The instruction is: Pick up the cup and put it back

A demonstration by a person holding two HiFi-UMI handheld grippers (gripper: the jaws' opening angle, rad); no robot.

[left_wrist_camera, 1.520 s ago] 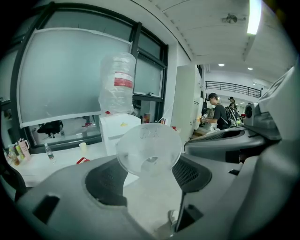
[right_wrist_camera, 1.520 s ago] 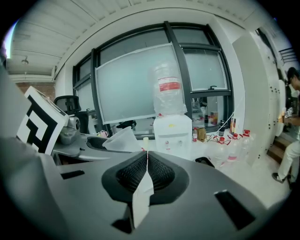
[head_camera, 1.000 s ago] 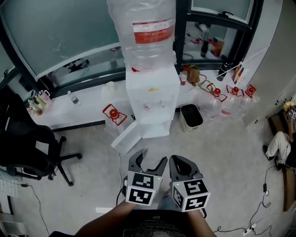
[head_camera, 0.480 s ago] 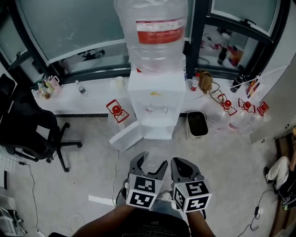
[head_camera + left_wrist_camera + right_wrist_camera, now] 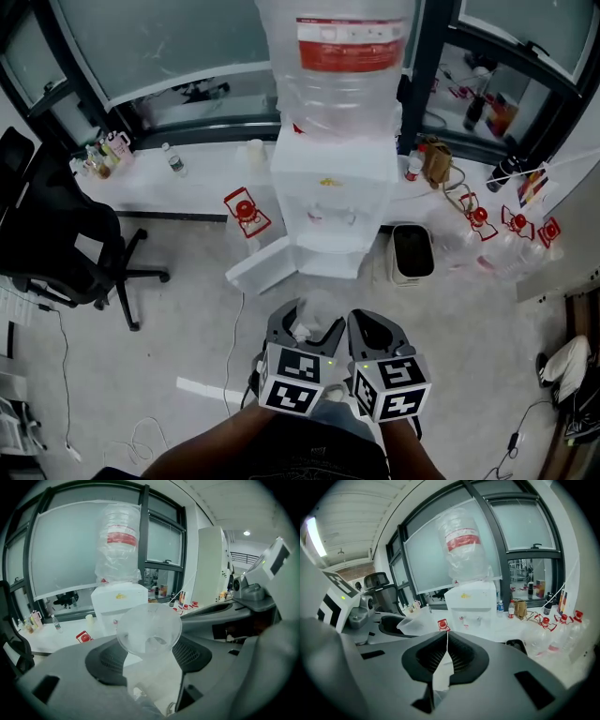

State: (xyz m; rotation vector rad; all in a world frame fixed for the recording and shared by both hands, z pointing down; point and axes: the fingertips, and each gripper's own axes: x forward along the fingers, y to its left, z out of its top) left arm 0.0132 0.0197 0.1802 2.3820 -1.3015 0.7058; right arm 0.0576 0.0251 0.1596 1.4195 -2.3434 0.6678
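A clear plastic cup (image 5: 149, 630) lies on its side between the left jaws, mouth toward the camera. My left gripper (image 5: 149, 641) is shut on the cup, its pads pressing the cup's sides. In the head view the cup (image 5: 314, 312) shows between the jaws of the left gripper (image 5: 305, 322), low in the middle. Beside it on the right, my right gripper (image 5: 372, 325) is shut with nothing in it; its jaw tips meet in the right gripper view (image 5: 447, 633). Both point at the white water dispenser (image 5: 333, 202) with a big clear bottle (image 5: 342, 66) on top.
The dispenser's lower door (image 5: 262, 267) hangs open to the left. A dark bin (image 5: 412, 253) stands right of it. Red-capped empty bottles (image 5: 497, 234) lie at the right. A black office chair (image 5: 56, 244) is at the left. A white ledge (image 5: 178, 187) with small bottles runs along the windows.
Both grippers have moved together toward the dispenser and a little lower, the cup still held in the left one. The dispenser now looks nearer and further right.
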